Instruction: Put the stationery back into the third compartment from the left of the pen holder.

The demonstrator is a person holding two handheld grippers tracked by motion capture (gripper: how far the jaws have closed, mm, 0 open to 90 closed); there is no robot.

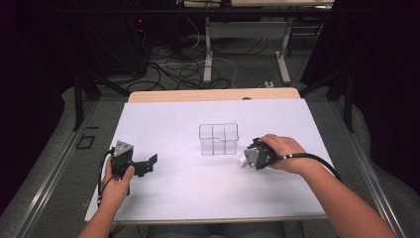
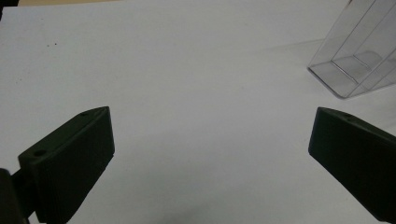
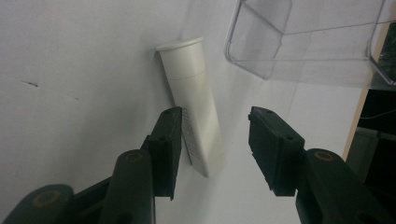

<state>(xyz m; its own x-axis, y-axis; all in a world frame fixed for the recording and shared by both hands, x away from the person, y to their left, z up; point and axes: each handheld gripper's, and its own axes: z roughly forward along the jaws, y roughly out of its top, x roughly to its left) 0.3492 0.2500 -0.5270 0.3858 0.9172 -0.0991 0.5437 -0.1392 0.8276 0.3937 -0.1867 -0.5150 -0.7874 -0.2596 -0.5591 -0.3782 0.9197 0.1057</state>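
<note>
Black jaws of the right gripper (image 3: 215,135) stand apart, about half open, over a white tube (image 3: 194,102) that lies flat on the white sheet (image 3: 70,56); the tube's flat crimped end sits between the jaws, close against the left one and clear of the right one, and its cap end points away toward a clear bin (image 3: 303,42); nothing is gripped; the bin stands just beyond the cap, apart from it. From the high view the right hand (image 1: 282,151) holds that gripper (image 1: 246,159) just right of the bin (image 1: 219,139), with the tube (image 1: 242,161) a small white shape at its tip; the bin is split into compartments and sits near the sheet's (image 1: 198,193) middle. Well to the left, the left hand (image 1: 116,186) holds the left gripper (image 1: 151,163) low over the sheet; its jaws are spread wide with bare sheet (image 2: 187,93) between them, and the bin's corner (image 2: 355,65) lies off to the upper right.
</note>
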